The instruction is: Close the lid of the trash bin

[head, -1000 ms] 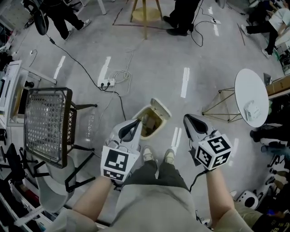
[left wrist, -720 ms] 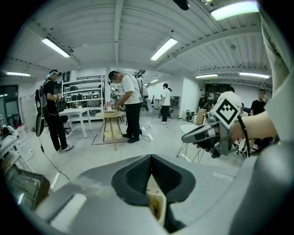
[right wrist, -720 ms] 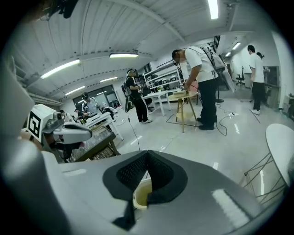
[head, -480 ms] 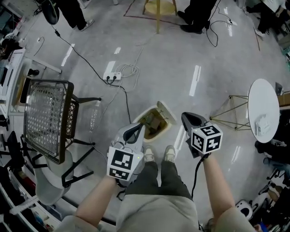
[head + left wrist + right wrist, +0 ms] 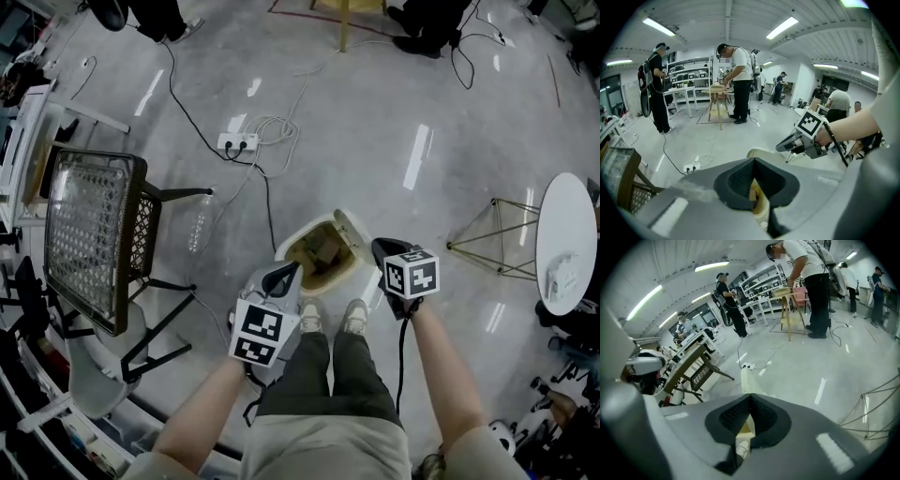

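Observation:
The cream trash bin point(image 5: 319, 253) stands on the floor just ahead of my feet, with some rubbish inside. Its lid point(image 5: 349, 228) is tipped up at the far right rim. My left gripper point(image 5: 289, 271) hovers at the bin's near left edge, jaws shut and empty. My right gripper point(image 5: 379, 248) hangs just right of the lid, also shut on nothing. In the left gripper view the lid point(image 5: 765, 153) shows past the shut tips, with the right gripper point(image 5: 786, 144) beyond. The right gripper view shows the upright lid point(image 5: 748, 381) just over its shut tips.
A mesh-topped metal table point(image 5: 89, 239) and a clear bottle point(image 5: 199, 225) stand to the left. A power strip point(image 5: 239, 142) with a cable lies beyond the bin. A round white table point(image 5: 565, 242) on wire legs point(image 5: 487, 236) is at the right. People stand farther off.
Both grippers have drawn in closer to the bin, the right one moving left toward the lid. The lid still stands up.

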